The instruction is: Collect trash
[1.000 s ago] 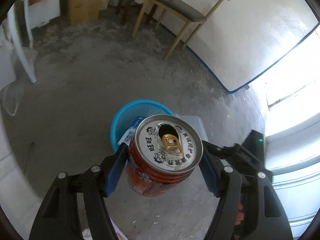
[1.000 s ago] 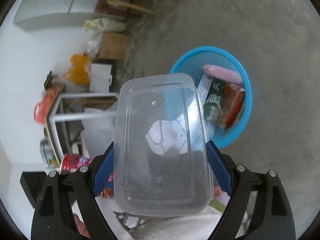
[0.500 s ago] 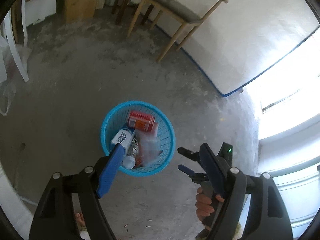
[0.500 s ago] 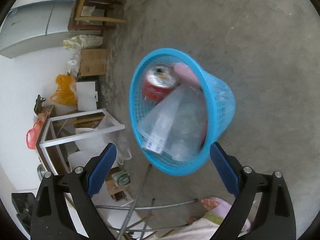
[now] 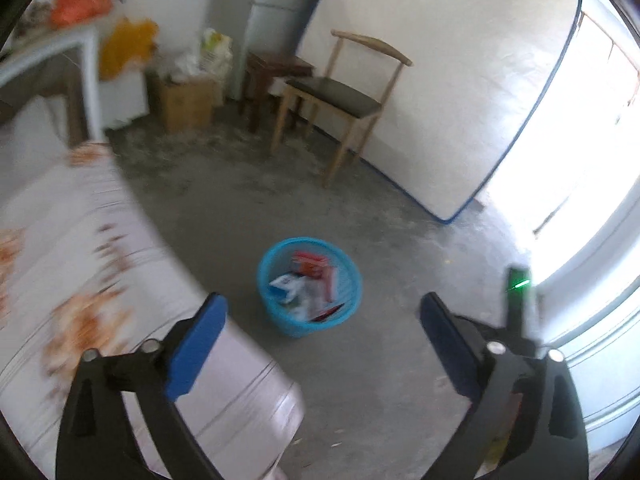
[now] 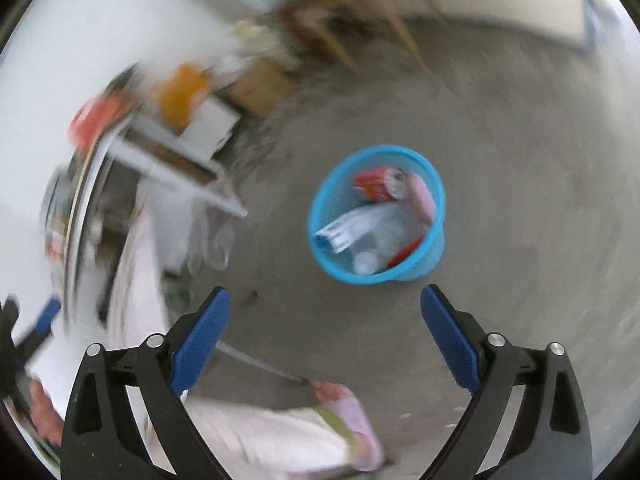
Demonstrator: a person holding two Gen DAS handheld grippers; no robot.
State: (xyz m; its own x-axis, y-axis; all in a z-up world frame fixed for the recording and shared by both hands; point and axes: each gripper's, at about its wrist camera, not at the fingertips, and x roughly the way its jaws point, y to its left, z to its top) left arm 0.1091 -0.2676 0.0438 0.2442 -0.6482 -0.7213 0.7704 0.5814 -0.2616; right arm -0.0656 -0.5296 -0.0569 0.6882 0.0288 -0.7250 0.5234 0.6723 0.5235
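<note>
I have both tools empty, left tool (image 5: 320,312) and right tool (image 6: 325,312), jaws opening with nothing between them, and the bin (image 6: 434,240) sits on the floor at mid-frame ahead of each, nearer the right one, a can (image 6: 376,184) lying sideways atop its trash

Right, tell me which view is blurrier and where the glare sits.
Right wrist view: heavy swirling motion blur, worst at the left edge, blue basket softer but readable. Left wrist view: milder blur, mostly on the floral cloth; the window at right is blown out white.
</note>
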